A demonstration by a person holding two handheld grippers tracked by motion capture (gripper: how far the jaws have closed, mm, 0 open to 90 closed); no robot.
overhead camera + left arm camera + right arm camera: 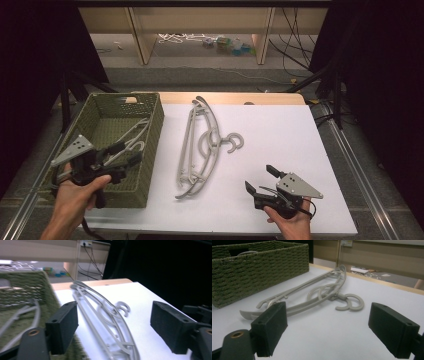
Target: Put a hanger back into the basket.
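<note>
Lower left of the high view: left gripper [122,154] over the basket's [152,150] near right corner, jaws spread, nothing between them; one hanger [131,136] lies inside the basket, blurred; centre: stacked hangers [200,150], perhaps two, flat on the table [280,140], hooks pointing right; lower right: right gripper [260,180] low above the table, jaws spread, empty.

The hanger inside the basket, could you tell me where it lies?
In the high view the hanger lies in the green basket at the table's left, just beyond the left gripper.
</note>
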